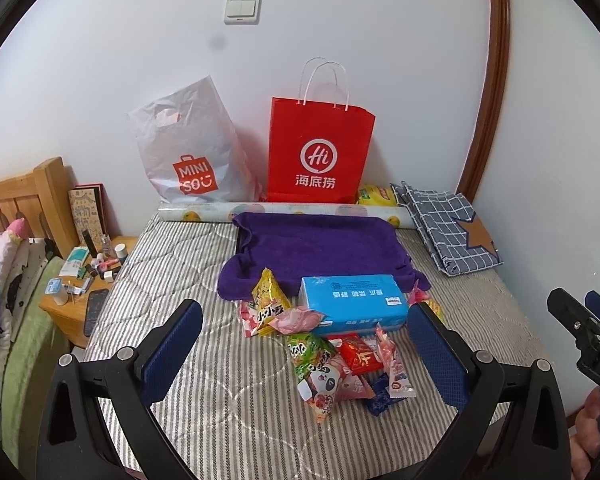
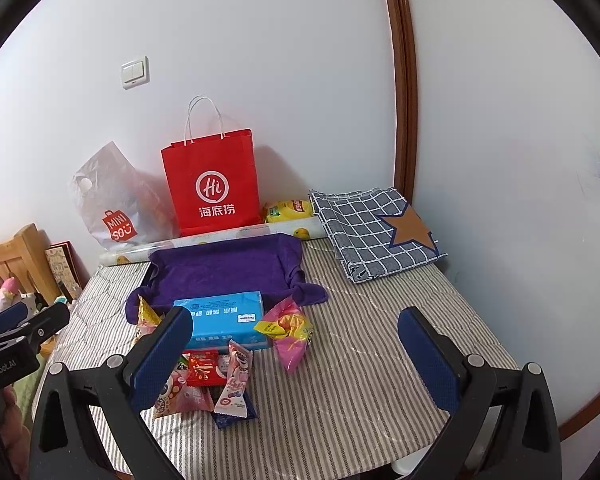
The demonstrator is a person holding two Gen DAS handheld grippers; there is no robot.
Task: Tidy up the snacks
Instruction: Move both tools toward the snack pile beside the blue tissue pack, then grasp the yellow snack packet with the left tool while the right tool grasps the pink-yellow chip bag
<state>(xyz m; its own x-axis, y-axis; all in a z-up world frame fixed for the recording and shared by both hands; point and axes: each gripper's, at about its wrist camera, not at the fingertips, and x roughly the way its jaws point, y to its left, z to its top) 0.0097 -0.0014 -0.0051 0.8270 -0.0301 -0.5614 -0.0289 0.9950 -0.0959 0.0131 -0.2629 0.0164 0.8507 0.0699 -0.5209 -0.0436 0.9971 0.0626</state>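
Left and right wrist views of a striped mattress (image 1: 172, 280) set against a white wall. The left gripper (image 1: 306, 336) hovers above the near half of the mattress with its two blue-padded fingers spread wide and nothing between them. The right gripper (image 2: 296, 344) is likewise spread wide and empty, positioned to the right of the left one.

The snack packets (image 1: 328, 360) lie in a loose heap on the mattress. In the left wrist view the heap sits between and just beyond the fingertips, roughly on the gripper's centre line. In the right wrist view the same heap lies toward the left finger, which hides part of it, while a pink packet (image 2: 290, 332) lies nearer the centre, clear of both fingers. No packet touches either gripper.

A blue tissue box (image 1: 354, 306) lies flat just behind the heap, with packets touching its front and side edges. Behind it, a purple towel (image 1: 320, 246) lines a shallow tray. At the wall stand a red paper bag (image 1: 320, 152), upright, and a grey plastic bag (image 1: 190, 148), leaning. A yellow packet (image 2: 290, 209) lies beside the red bag. A checked folded cloth (image 2: 376, 232) rests at the far right corner.
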